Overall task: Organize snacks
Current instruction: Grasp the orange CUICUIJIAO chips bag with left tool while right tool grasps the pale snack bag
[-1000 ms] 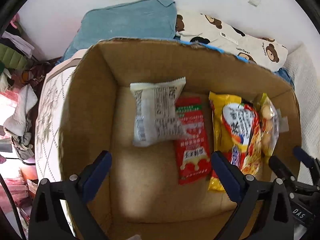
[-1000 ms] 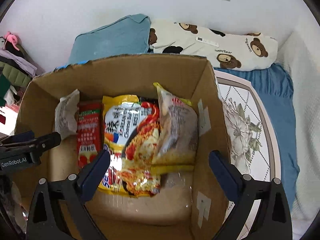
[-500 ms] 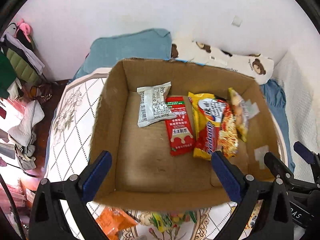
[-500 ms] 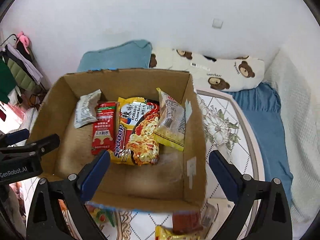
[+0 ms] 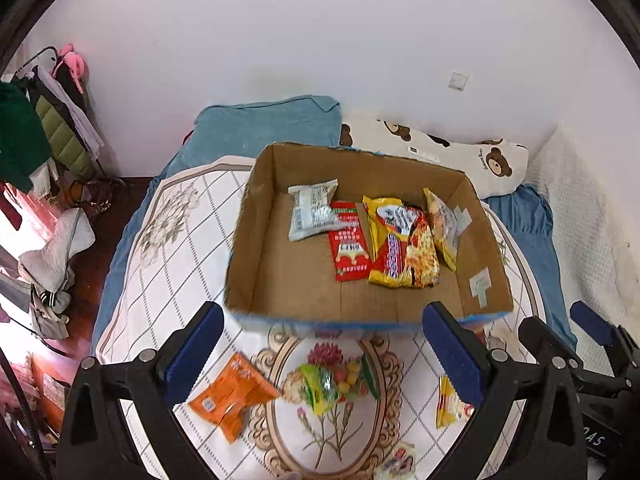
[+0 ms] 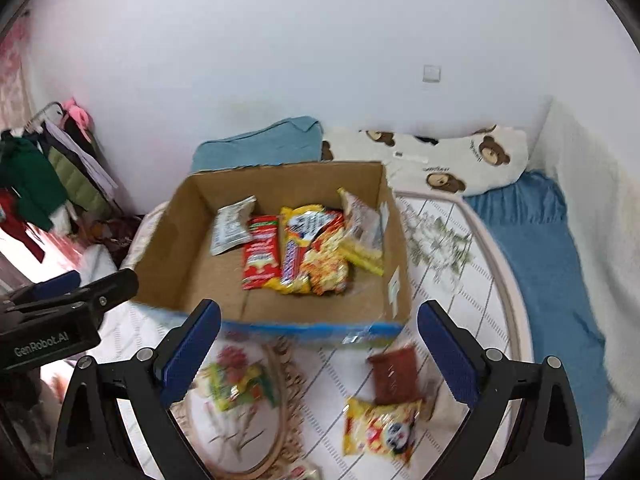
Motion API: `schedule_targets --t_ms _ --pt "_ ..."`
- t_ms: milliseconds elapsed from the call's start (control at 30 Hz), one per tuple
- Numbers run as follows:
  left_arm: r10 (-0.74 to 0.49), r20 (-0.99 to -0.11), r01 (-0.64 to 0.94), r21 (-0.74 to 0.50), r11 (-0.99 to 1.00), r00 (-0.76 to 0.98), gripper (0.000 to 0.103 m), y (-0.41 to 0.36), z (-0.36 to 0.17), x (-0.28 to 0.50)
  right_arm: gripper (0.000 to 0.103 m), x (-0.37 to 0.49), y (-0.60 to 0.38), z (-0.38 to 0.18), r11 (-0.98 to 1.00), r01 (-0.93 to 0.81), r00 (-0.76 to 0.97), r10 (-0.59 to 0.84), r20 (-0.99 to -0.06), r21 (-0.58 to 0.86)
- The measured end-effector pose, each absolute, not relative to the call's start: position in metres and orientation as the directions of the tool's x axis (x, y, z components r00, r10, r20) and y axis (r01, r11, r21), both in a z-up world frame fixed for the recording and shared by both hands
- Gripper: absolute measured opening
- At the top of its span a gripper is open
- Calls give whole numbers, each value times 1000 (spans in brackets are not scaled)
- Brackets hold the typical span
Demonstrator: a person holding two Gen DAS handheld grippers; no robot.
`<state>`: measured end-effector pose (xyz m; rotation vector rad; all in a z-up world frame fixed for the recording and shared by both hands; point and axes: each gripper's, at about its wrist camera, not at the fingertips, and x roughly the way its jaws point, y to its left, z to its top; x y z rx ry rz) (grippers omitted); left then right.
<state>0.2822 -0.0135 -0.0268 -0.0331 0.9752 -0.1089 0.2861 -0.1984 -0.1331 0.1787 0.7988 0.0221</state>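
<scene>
Bedroom, bear pillow (image 5: 472,156), clothes rack (image 5: 48,128)

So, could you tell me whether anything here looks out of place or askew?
Yes. Several snacks lie loose on the quilt outside the cardboard box: an orange packet, a green-and-yellow one, a brown one and a yellow one. Inside, the rightmost packet leans tilted against the wall instead of lying flat.
</scene>
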Motion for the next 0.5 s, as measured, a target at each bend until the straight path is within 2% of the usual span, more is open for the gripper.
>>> schedule_targets --t_ms 200,267,300,333,500 --pt "-71 -871 95 -29 995 487 102 5 -57 235 100 253 -193 -166 956 -10 603 241 -760 295" --pt "-59 -909 115 -13 993 413 102 12 -87 217 86 240 -188 -193 954 -30 553 265 -790 299" --pt "-55 -924 125 -9 992 378 102 14 -100 210 71 237 -186 -203 952 -36 529 276 -802 304" --pt "-58 -945 144 -11 989 322 102 16 -119 200 64 233 -183 -221 948 -37 479 295 -826 317" --pt "-15 -990 282 24 959 137 100 12 -188 158 64 217 -164 -279 942 -71 328 331 -885 327"
